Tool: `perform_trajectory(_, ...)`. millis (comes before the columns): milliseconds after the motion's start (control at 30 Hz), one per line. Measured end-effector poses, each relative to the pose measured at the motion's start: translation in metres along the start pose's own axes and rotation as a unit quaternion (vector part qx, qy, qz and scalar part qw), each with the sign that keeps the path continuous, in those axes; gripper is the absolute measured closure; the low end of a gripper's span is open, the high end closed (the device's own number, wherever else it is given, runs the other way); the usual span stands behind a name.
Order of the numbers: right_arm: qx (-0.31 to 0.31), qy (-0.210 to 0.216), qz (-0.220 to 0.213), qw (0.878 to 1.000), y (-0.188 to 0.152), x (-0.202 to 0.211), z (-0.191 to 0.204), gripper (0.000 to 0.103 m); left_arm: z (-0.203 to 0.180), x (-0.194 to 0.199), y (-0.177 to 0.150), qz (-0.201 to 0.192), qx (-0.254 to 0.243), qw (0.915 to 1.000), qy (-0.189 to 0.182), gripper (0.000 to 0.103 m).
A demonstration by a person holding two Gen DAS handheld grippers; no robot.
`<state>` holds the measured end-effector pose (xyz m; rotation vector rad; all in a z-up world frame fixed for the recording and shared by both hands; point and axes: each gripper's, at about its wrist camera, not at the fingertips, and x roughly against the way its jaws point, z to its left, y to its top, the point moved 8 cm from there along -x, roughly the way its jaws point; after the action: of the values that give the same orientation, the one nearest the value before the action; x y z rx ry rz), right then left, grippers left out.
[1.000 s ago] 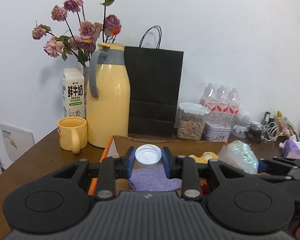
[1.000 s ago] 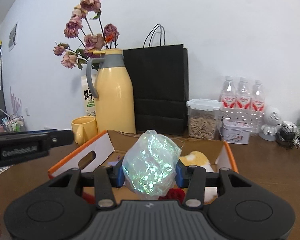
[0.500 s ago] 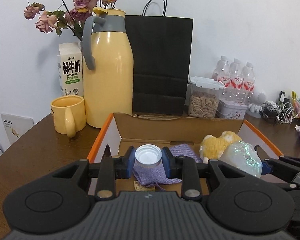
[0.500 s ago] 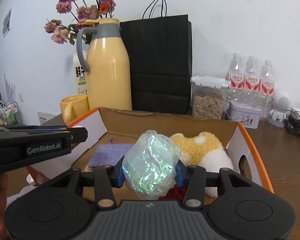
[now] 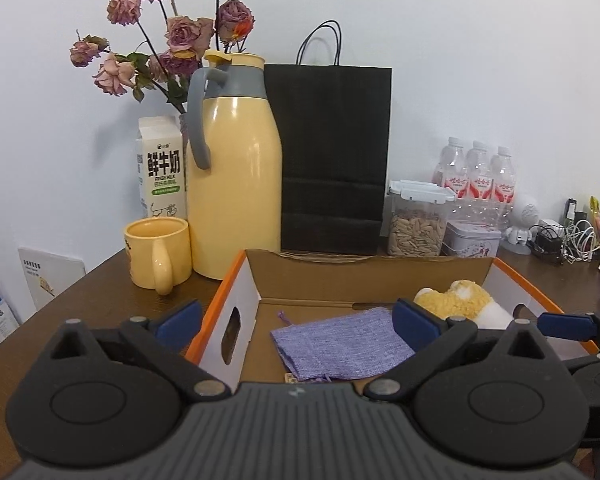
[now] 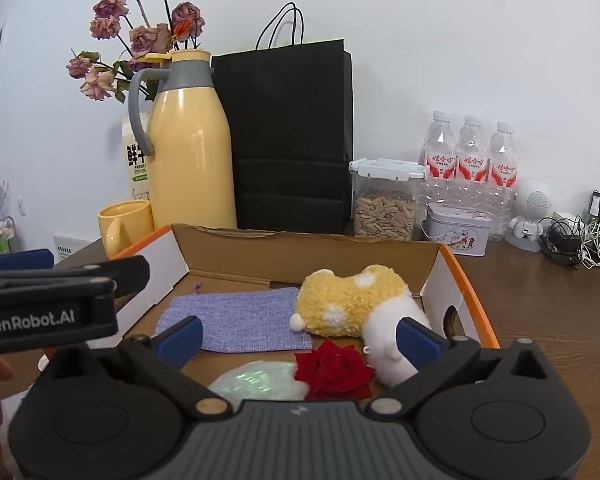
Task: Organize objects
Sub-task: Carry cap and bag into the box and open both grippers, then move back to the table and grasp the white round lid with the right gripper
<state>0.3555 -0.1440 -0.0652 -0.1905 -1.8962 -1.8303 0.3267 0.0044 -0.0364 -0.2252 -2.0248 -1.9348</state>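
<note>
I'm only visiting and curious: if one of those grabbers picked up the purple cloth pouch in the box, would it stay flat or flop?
The purple pouch would probably flop: it lies flat and thin on the floor of the cardboard box, like an empty bag. It looks light. Its coarse weave should give the pads some hold, so slipping seems unlikely.

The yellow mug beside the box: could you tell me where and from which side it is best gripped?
Grip the yellow mug by its handle, from the near side: it stands upright with the handle facing the camera, while the yellow flask crowds its far right side. The rim is a likely alternative from above.
</note>
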Motion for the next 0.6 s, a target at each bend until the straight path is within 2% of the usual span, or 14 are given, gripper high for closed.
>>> perform_trajectory(300, 0.002, 0.001, -0.009, 1.000, 0.003, 0.008, 0.001, 0.000, 0.003, 0.008, 0.003, -0.010, 0.007, 0.9999, -0.002, 0.000)
perform_trajectory(600, 0.001, 0.002, -0.035, 0.999, 0.012, 0.034, -0.002, 0.000, 0.005, 0.038, 0.013, -0.040, 0.019, 0.9988, -0.020, 0.000)
